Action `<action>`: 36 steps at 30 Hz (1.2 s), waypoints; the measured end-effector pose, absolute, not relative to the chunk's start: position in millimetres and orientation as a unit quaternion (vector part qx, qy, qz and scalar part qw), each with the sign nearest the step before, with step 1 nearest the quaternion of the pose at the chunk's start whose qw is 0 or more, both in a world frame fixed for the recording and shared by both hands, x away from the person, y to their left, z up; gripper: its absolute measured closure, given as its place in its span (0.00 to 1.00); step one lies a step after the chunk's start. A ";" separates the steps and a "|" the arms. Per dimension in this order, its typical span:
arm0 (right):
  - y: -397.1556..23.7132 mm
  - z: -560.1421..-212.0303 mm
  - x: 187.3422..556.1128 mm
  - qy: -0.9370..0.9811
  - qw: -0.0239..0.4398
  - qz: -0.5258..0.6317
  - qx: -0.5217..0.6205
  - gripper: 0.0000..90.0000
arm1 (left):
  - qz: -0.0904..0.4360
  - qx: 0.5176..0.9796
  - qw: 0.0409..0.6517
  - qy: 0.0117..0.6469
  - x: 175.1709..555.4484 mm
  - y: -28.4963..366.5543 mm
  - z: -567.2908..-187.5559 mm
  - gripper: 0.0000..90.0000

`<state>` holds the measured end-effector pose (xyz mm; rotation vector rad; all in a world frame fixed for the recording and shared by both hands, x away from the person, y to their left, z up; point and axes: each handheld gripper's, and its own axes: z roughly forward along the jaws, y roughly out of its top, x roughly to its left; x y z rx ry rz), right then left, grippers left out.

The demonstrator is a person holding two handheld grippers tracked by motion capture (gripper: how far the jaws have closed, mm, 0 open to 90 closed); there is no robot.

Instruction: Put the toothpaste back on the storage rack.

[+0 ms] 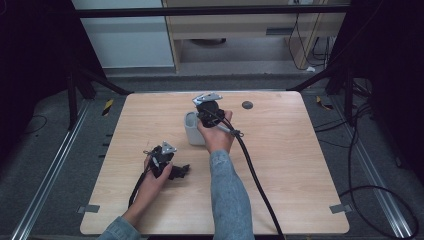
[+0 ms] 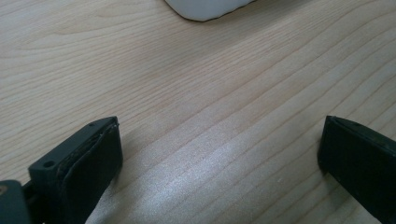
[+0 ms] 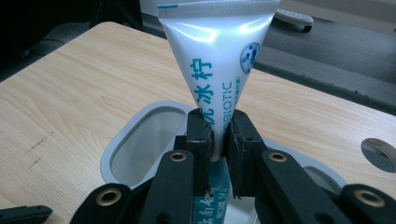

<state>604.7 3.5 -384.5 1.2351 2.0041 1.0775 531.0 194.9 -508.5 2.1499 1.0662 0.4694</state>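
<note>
Close to the near edge of the wooden table [image 1: 280, 175], two forearms in blue-grey sleeves come in, and each hand holds one gripper, so I count two grippers. On the left side, the left hand [image 1: 152, 180] keeps the left gripper [image 1: 181, 171] low over the wood, and a black cable trails from it toward the person. From the left gripper view its two black jaws stand wide apart, with bare wood grain between them and nothing held; one rounded white corner of the holder [image 2: 205, 8] shows at the top edge of that view. Further in, near the middle of the table, the right hand [image 1: 216, 135] holds the right gripper [image 3: 218, 133] above one pale grey holder [image 1: 192, 131], and its thick black cable runs back along the table to the near edge. From the right gripper view the two jaws are pressed together on one white toothpaste tube [image 3: 218, 56], which carries blue lettering and a round blue mark. The tube stands upright, its flat crimped end up and its lower part going down between the jaws, over the holder. The holder's rim [image 3: 119, 140] shows one open rounded compartment to the left of the tube and part of a second opening at the right; I cannot tell which compartment the tube is in. Beyond the holder, toward the far edge, there is one small dark round disc [image 1: 247, 105] in the table surface.
</note>
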 end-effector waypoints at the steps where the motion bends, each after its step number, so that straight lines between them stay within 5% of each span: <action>1: 3.7 -385.2 604.9 0.746 0.273 0.399 0.457 0.89 | 0.180 0.827 0.341 0.410 531.0 194.9 -508.4 0.00; 36: 10.2 -389.3 609.3 0.758 0.251 0.394 0.455 0.87 | 0.180 0.826 0.342 0.410 531.1 194.8 -508.5 0.00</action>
